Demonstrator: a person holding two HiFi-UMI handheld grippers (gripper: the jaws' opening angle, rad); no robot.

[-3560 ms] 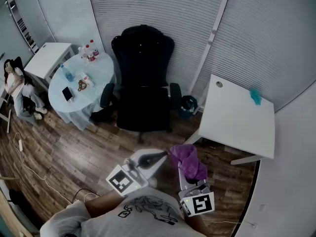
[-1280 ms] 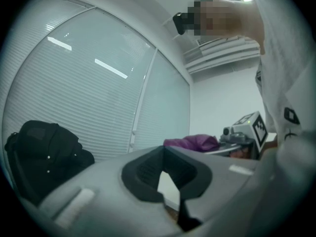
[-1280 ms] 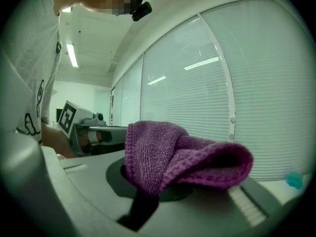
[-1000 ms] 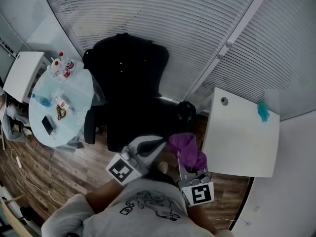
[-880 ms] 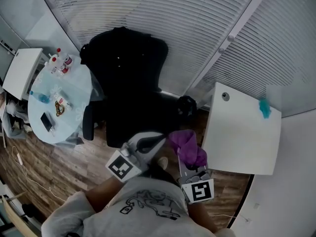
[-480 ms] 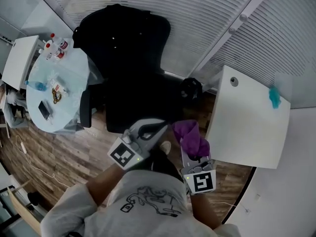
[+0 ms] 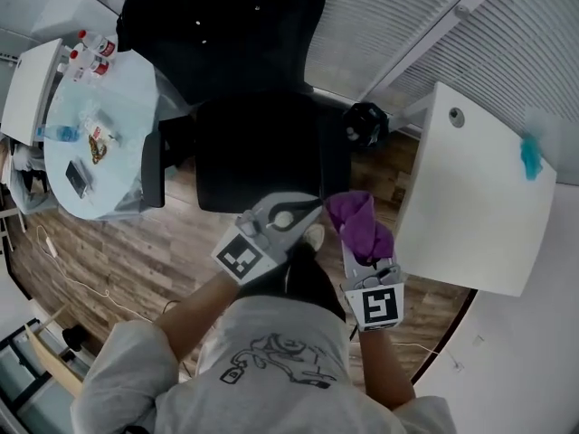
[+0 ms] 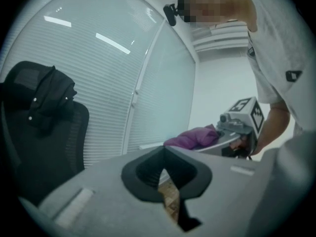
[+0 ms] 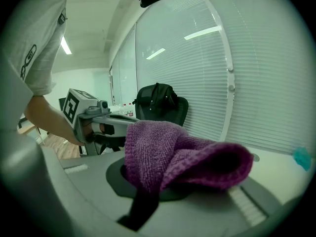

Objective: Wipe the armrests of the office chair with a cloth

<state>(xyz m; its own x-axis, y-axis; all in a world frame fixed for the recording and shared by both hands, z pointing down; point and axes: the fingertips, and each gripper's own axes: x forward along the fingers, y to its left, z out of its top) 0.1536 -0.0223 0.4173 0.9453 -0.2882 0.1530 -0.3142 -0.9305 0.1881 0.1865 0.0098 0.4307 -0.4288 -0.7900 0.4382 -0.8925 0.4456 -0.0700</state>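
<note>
Since cloth (image 7: 359, 224) is soft, light, floppy, right gripper (image 7: 357, 259) jaws pinch its bunch; left gripper (image 7: 308, 208) jaws closed, empty.

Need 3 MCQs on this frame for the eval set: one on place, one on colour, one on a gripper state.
1. In the head view, on which side of the office chair does the round table stand?
A. left
B. right
C. in front of the seat

2. What colour is the cloth?
A. teal
B. white
C. purple

3. What is between the jaws of the left gripper?
A. the cloth
B. nothing
C. a bottle

Answers:
1 A: the round table lies at the picture's left edge, with the office chair in the middle.
2 C: the right gripper view shows purple terry, and the right gripper has its jaws shut on it.
3 B: the left gripper view shows the jaws together with nothing in them.
</note>
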